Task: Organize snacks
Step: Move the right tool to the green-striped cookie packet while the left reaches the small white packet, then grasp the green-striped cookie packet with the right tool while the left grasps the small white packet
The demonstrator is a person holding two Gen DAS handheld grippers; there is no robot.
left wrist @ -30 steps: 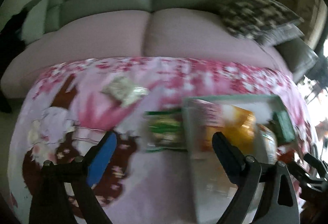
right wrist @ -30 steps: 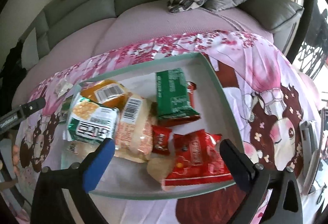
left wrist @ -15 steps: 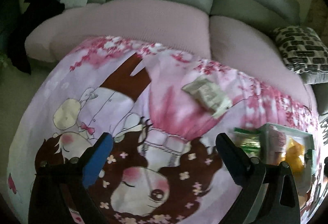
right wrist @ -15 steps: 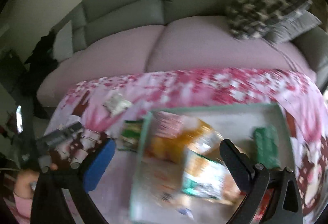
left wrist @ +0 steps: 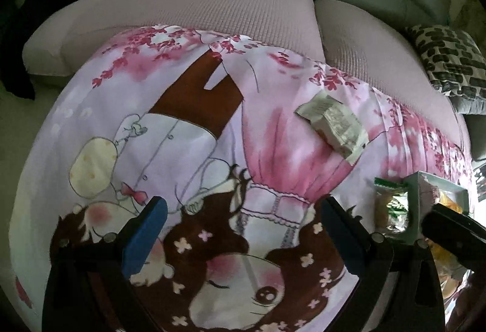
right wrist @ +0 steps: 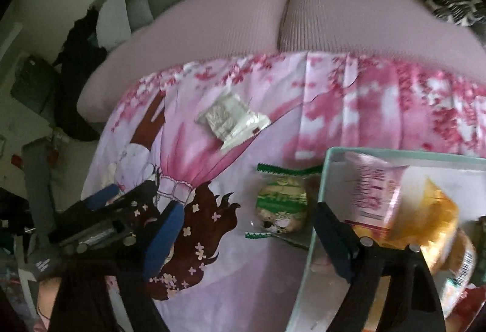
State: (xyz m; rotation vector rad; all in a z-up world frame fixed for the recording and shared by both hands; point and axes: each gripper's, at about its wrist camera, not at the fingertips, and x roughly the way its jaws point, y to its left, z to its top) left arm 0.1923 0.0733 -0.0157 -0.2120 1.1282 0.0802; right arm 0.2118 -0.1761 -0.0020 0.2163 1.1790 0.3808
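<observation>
A: The green-trimmed snack packet (right wrist: 281,205) is lying on the pink printed cloth (right wrist: 243,286), just outside the tray's (right wrist: 319,195) left wall, long axis running away from the camera.

B: And the right gripper (right wrist: 246,233) is sitting right over it, the packet showing between its fingers; the jaws have just been closing in, gripping nothing yet.

A: The left gripper (left wrist: 241,230) is hanging wide open over bare cloth, the packet off to its right.

B: The pale wrapper (left wrist: 332,126) is waiting further back, nearer the sofa (left wrist: 194,6).
</observation>
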